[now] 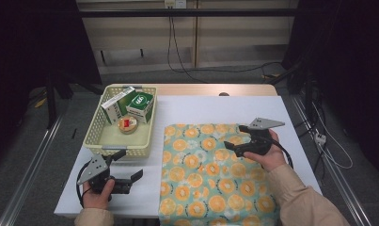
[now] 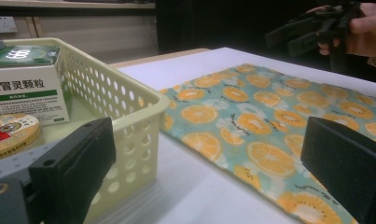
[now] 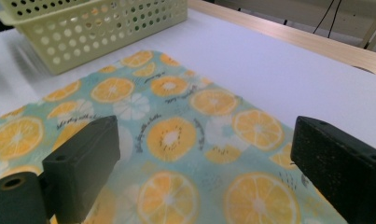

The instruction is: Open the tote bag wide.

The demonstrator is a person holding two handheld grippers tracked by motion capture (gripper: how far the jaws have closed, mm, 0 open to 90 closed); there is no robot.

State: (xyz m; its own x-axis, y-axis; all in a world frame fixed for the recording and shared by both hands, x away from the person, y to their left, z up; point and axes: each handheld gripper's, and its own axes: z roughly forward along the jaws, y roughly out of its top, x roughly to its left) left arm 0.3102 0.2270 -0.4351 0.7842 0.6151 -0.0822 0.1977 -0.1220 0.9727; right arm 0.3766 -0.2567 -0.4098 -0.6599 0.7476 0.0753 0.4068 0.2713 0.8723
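Nothing is held yet, so the work is judged to be at its very start. Both tools are seen with their jaws spread wide and empty: the left gripper (image 1: 129, 165) is held above the white table (image 1: 192, 110) at its near left edge, just in front of the yellow basket (image 1: 98, 126), and the right gripper (image 1: 238, 139) is held over the far right part of the orange-print cloth (image 1: 210, 183), its jaws aimed toward the cloth's far edge. The cloth is laid flat and unfolded on the right half of the table, its near edge hanging over the table's front; no corner is lifted and no crease is seen in it. In the right gripper view the far corner of the cloth (image 3: 167, 135) is framed between the two jaws, which stand above it and apart from it, so a grasp of that corner is judged to be the step being prepared. In the left gripper view the basket (image 2: 129, 116) is close at the left, with a green-and-white box (image 2: 27, 79) standing inside and a round tin (image 2: 10, 133) lying on its floor. The tin and two boxes are seen in the basket from above, untouched. Whether the cloth is to be folded or used to wrap these things cannot be told; either way, all of the handling is left to do.
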